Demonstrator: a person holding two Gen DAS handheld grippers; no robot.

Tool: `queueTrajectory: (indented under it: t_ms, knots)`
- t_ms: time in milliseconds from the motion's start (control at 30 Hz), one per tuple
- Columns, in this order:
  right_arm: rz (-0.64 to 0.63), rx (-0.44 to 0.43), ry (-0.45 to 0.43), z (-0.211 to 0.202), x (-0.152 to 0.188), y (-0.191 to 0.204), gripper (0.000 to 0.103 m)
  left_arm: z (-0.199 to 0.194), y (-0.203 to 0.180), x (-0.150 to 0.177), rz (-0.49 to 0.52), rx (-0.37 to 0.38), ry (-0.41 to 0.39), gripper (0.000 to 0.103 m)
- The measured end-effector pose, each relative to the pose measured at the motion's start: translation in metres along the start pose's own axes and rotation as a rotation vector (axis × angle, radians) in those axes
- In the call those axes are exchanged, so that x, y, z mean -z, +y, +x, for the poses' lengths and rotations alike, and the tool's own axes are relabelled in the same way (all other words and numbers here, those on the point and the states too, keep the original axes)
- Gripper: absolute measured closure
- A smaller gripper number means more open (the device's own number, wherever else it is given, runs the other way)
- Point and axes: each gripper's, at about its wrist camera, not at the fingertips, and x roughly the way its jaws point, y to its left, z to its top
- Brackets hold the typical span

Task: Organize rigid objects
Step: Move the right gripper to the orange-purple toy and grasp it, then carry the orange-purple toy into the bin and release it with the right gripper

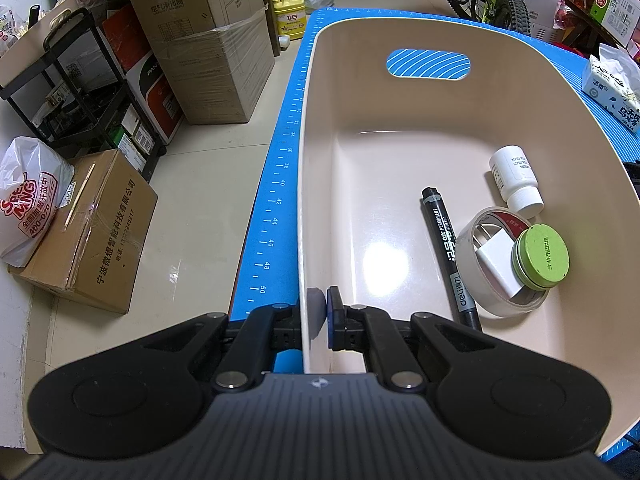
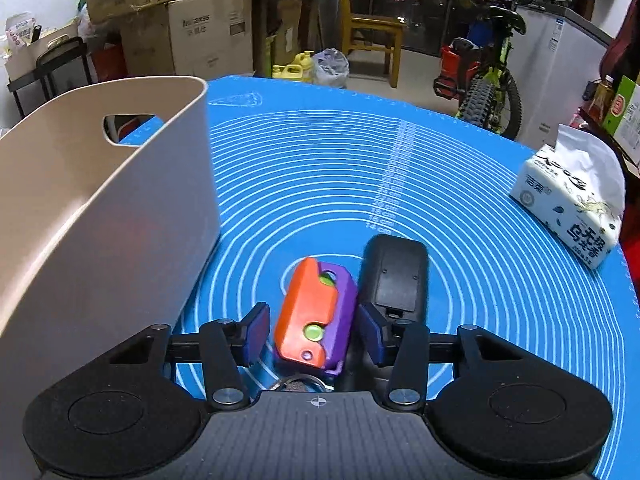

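My left gripper (image 1: 318, 312) is shut on the near left wall of a beige plastic bin (image 1: 308, 120). Inside the bin lie a black marker (image 1: 446, 252), a white pill bottle (image 1: 516, 180), a roll of white tape (image 1: 472, 280) with a white charger (image 1: 498, 264) in it, and a green round tin (image 1: 542, 258). My right gripper (image 2: 314, 332) is open around an orange and purple toy (image 2: 316, 316) on the blue mat (image 2: 460, 248), its pads just apart from the toy's sides. A black remote (image 2: 394, 272) lies right of the toy. The bin (image 2: 120, 200) stands to the left.
A tissue pack (image 2: 572, 208) lies at the mat's right edge and also shows in the left wrist view (image 1: 612, 84). A metal ring (image 2: 296, 382) lies under the toy's near end. Cardboard boxes (image 1: 208, 40), a black rack (image 1: 80, 92) and a bicycle (image 2: 488, 76) stand on the floor around the table.
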Motion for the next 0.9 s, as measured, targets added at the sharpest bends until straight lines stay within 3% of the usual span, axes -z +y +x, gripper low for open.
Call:
queueTrajectory:
  t_ms: [600, 767, 833, 900]
  knots:
    - [-0.065, 0.05, 0.008, 0.014, -0.004, 0.011, 0.046, 0.0, 0.0, 0.0, 0.0, 0.0, 0.0, 0.094]
    - [-0.02, 0.03, 0.007, 0.018, -0.004, 0.005, 0.046, 0.0, 0.0, 0.0, 0.002, -0.002, 0.0, 0.094]
    - [0.024, -0.001, 0.009, 0.018, -0.003, 0.001, 0.054, 0.001, 0.0, 0.0, 0.001, -0.001, 0.0, 0.094]
    - [0.058, -0.012, 0.008, 0.017, -0.001, -0.002, 0.055, 0.001, -0.001, 0.0, 0.001, -0.001, 0.0, 0.094]
